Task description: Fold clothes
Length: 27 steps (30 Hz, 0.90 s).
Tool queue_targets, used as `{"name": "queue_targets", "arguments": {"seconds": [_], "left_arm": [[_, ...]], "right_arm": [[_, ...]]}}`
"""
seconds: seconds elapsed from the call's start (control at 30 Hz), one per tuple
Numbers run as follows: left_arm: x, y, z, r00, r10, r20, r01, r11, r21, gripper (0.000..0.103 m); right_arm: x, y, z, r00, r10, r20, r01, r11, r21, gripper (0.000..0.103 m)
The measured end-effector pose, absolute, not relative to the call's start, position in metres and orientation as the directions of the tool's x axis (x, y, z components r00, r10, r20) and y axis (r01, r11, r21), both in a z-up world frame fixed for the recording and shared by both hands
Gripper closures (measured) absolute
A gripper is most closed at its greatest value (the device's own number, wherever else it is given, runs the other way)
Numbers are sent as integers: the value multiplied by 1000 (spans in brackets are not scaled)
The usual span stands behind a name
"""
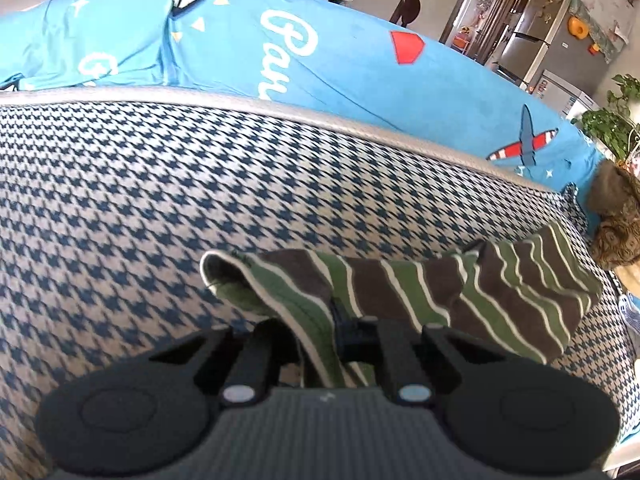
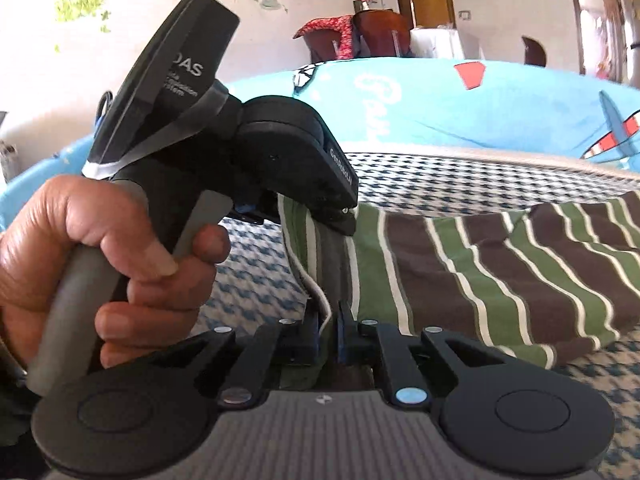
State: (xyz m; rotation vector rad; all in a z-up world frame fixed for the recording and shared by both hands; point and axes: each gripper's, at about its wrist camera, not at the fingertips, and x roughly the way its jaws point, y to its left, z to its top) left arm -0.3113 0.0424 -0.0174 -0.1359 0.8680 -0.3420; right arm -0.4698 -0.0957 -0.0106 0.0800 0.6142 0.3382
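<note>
A green, brown and white striped garment [image 1: 500,300] lies on a houndstooth-covered surface [image 1: 160,180]. My left gripper [image 1: 320,332] is shut on the garment's near edge, and a fold of cloth is lifted between its fingers. In the right wrist view the same garment [image 2: 480,264] spreads out to the right. My right gripper [image 2: 329,320] is shut on its white-trimmed edge. Just above it, a person's hand [image 2: 120,248] holds the left gripper [image 2: 344,220], which is clamped on the same edge a little farther along.
A bright blue printed blanket [image 1: 320,48] covers the raised part behind the houndstooth cover [image 2: 440,176]. A brown lumpy object [image 1: 616,220] sits at the right end. Plants [image 1: 608,120], a fridge [image 1: 552,40] and chairs [image 2: 360,36] stand beyond.
</note>
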Motion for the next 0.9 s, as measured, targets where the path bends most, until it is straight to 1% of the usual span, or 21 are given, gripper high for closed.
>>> {"name": "queue_targets", "arguments": {"seconds": [0.23,0.33,0.43,0.47,0.5,0.53,0.6,0.63,0.67,0.7,0.73,0.83,0.9], "left_arm": [[-298,79,-8,611,-259,-748,241,961,-137,95],[-286,92,-9,607,-218,-764,208,972,-112,95],[-277,105,-17,591,-168,-789,139,985,-106,93],[-274,109,-19,585,-152,-797,116,988,-103,89],[-272,113,-22,581,-124,-805,88,992,-89,83],[-271,115,-26,578,-86,-812,54,996,-66,80],[-268,121,-30,575,-12,-818,-11,1000,-22,68],[-267,125,-29,582,20,-813,-42,999,-5,66],[-267,128,-28,588,53,-807,-73,997,13,62],[-266,132,-28,593,86,-801,-104,994,30,58],[-266,136,-26,597,96,-797,-128,992,24,58],[-271,146,-19,618,36,-785,-133,989,-60,58],[-275,144,-16,631,9,-776,-115,990,-82,54]], "right_arm": [[-449,-71,-7,708,464,-532,-368,886,283,92],[-438,-62,-10,679,518,-519,-401,855,329,92],[-429,-53,-14,645,575,-504,-432,818,379,92],[-426,-50,-15,634,584,-507,-440,811,385,88],[-425,-47,-17,623,586,-517,-445,810,382,87],[-423,-44,-19,613,588,-528,-450,809,379,87],[-420,-44,-19,593,598,-539,-464,801,378,84],[-418,-45,-19,584,604,-543,-472,796,378,79],[-417,-46,-19,574,609,-547,-480,792,379,75],[-415,-47,-19,564,615,-551,-487,787,379,74],[-415,-48,-17,558,619,-553,-495,783,377,72],[-418,-57,-14,588,592,-551,-482,804,349,72],[-421,-63,-13,612,569,-550,-468,820,329,72]]}}
